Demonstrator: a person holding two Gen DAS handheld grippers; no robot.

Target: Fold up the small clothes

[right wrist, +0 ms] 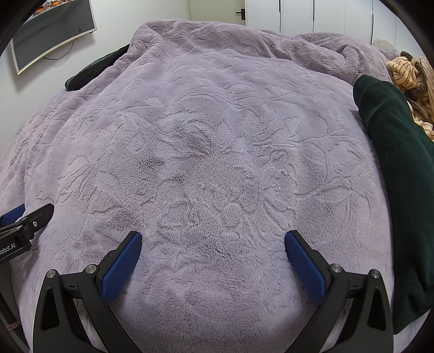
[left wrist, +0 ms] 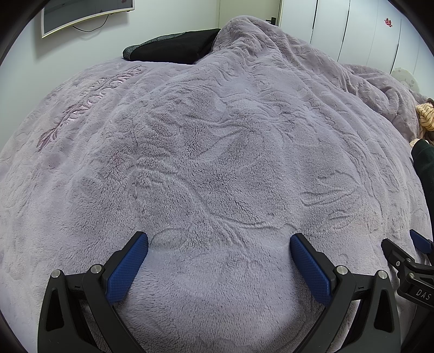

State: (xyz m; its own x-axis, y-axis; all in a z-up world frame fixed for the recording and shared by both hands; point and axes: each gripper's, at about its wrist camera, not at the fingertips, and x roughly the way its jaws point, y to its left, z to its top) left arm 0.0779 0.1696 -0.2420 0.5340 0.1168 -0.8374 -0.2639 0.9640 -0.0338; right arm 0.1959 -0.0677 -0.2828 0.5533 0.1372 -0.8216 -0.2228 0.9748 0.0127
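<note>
A dark green garment (right wrist: 398, 173) lies on the lilac fleece blanket (right wrist: 217, 135) at the right edge of the right wrist view; a sliver of it shows in the left wrist view (left wrist: 424, 163). A tan striped garment (right wrist: 409, 76) lies crumpled behind it, also seen in the left wrist view (left wrist: 427, 116). My left gripper (left wrist: 219, 239) is open and empty over bare blanket (left wrist: 203, 149). My right gripper (right wrist: 213, 237) is open and empty over bare blanket, left of the green garment. Each gripper shows at the edge of the other's view.
A black cushion (left wrist: 173, 46) lies at the far end of the bed, partly under the bunched blanket. A wall screen (left wrist: 81, 13) hangs at the back left. White wardrobe doors (left wrist: 352, 30) stand at the back right.
</note>
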